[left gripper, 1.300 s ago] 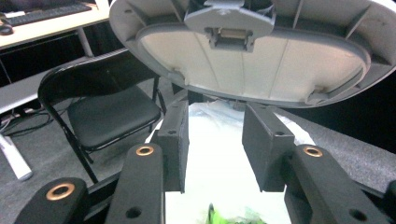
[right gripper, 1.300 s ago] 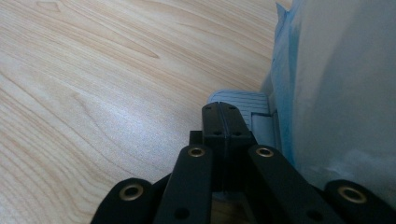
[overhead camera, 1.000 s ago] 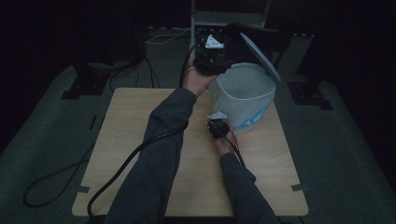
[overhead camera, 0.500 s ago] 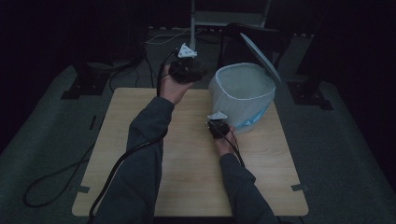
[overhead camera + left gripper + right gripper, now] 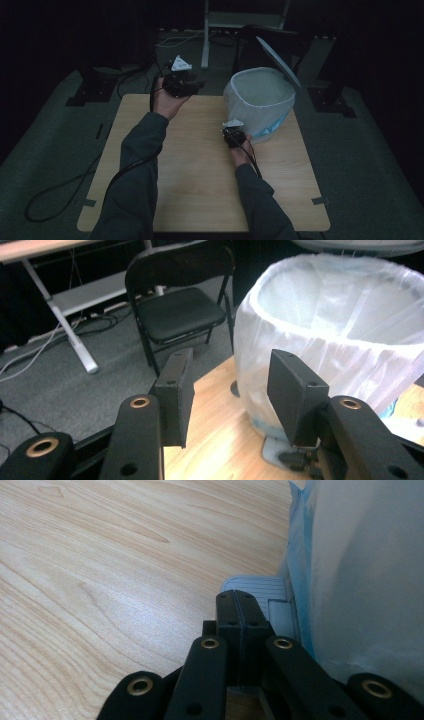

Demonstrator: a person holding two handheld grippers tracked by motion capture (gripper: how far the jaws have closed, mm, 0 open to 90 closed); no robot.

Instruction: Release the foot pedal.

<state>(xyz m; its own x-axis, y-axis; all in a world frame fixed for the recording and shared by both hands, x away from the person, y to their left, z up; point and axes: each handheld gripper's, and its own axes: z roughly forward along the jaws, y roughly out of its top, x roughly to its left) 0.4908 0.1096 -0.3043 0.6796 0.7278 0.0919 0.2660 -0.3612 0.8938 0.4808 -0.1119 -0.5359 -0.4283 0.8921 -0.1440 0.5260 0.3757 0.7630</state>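
A small bin (image 5: 260, 102) lined with a white bag stands on the wooden table (image 5: 200, 165) at the far right, its lid (image 5: 278, 55) tipped up. In the right gripper view the bag wall (image 5: 360, 580) rises at the right. My right gripper (image 5: 241, 611) is shut with nothing between its jaws, and its tips rest on the bin's grey pedal (image 5: 255, 586). My left gripper (image 5: 196, 83) hangs over the table's far edge, left of the bin (image 5: 325, 330). This gripper (image 5: 230, 372) is open and its jaws have just been opening, with nothing between them.
A black folding chair (image 5: 180, 310) stands on the grey floor just beyond the table. A white desk leg (image 5: 206, 30) and cables lie farther back. A black cable (image 5: 60, 185) loops on the floor at the left. The table's near half is bare wood.
My left gripper has moved left and slightly down, from beside the bin's rim to the table's far edge. The right gripper and the bin have kept still.
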